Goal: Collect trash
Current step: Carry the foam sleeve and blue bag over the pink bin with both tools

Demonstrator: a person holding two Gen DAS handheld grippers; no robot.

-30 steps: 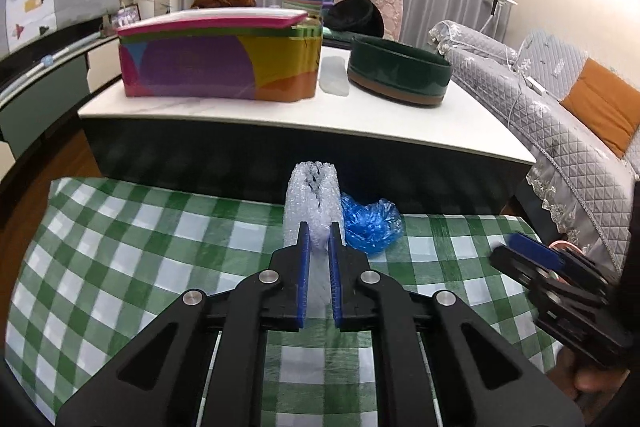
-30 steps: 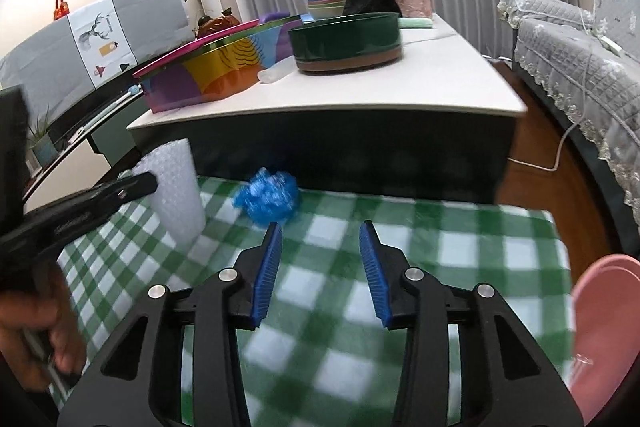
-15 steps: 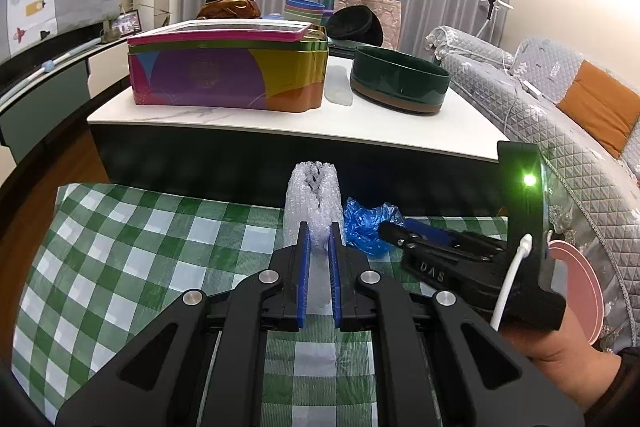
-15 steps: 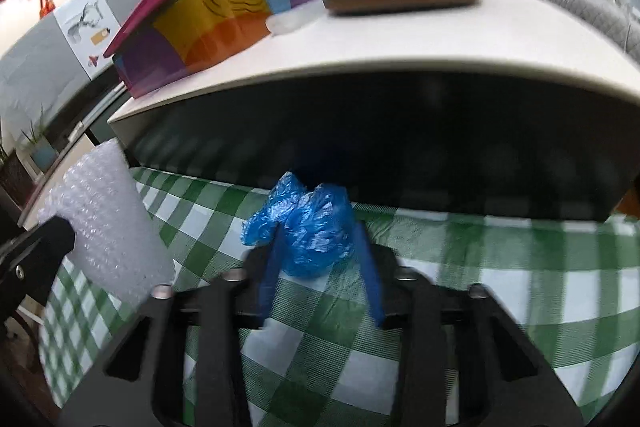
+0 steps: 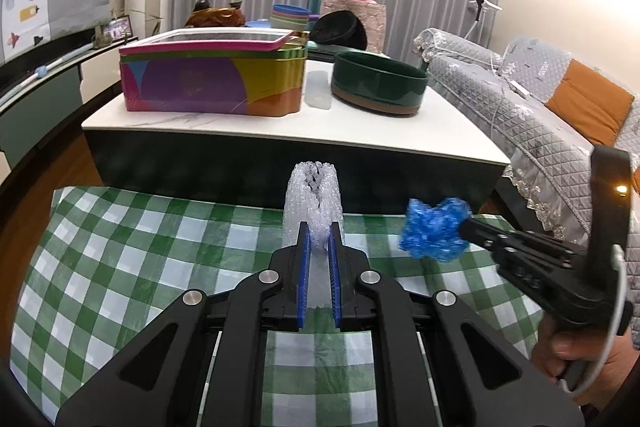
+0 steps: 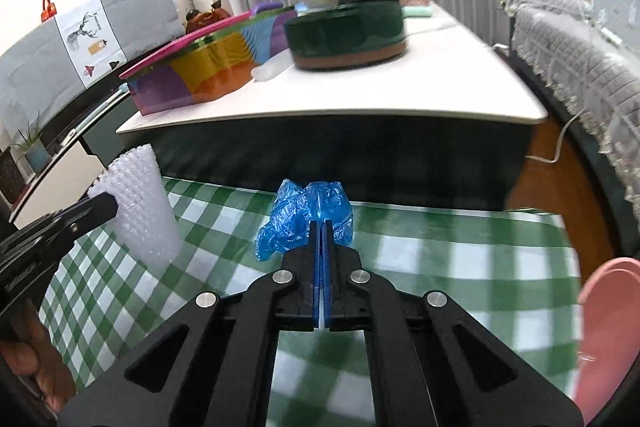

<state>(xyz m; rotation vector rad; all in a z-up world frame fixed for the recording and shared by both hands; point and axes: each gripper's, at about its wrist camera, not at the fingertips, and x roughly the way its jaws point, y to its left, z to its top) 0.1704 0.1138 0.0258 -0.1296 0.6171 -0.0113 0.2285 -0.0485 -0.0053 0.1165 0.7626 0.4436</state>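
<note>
My left gripper [image 5: 319, 227] is shut on a roll of white bubble wrap [image 5: 313, 199], held upright over the green checked cloth [image 5: 140, 259]. The same bubble wrap [image 6: 140, 203] shows at the left of the right wrist view, pinched by the left gripper's black fingers [image 6: 96, 209]. My right gripper [image 6: 322, 225] is shut on a crumpled blue plastic bag [image 6: 304, 215], lifted just above the cloth [image 6: 440, 259]. In the left wrist view the blue bag [image 5: 434, 229] hangs off the cloth at the tip of the right gripper's fingers [image 5: 480, 229].
Behind the cloth stands a white-topped low table [image 5: 280, 131] bearing a colourful box [image 5: 212, 79] and a dark green round container [image 5: 378, 83]. A grey quilted sofa [image 5: 532, 107] runs along the right. A pink plate [image 6: 604, 331] lies at the cloth's right edge.
The right gripper moved forward to the blue bag, shut on it and lifted it back off the cloth. The left gripper kept its hold on the bubble wrap and stayed put.
</note>
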